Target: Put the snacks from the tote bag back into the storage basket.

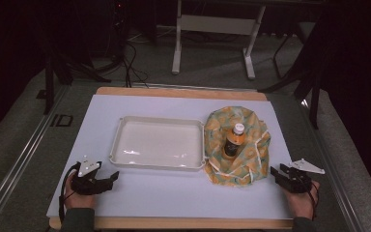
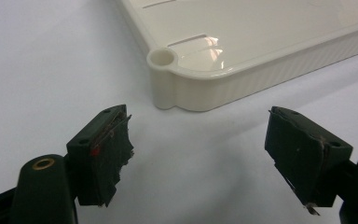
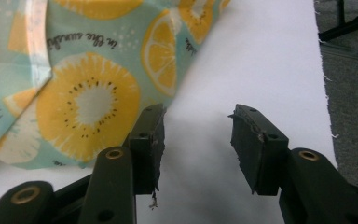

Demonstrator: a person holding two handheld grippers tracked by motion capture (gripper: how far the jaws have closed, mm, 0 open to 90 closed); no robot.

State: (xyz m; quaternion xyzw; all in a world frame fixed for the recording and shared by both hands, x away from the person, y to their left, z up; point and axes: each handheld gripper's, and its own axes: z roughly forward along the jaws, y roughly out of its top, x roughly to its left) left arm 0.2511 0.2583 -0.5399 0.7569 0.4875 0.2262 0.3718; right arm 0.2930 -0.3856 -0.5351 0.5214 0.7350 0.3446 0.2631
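At the lower right of the high view the right gripper (image 1: 281,175) rests on the white table cover (image 1: 174,193), jaws apart and empty, with the fruit-print teal and orange cloth bag (image 1: 244,166) just up-left of it. At lower left the left gripper (image 1: 107,179) is likewise spread and empty, near the front-left corner of the cream plastic tray (image 1: 121,157). Farther up, a brown bottle with an orange label and white cap (image 1: 233,140) lies in the bag, right of the tray.

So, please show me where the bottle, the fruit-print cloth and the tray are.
bottle (image 1: 232,140), high view, orange body.
fruit-print cloth (image 1: 251,162), high view, right fold.
tray (image 2: 200,95), left gripper view, corner wall.
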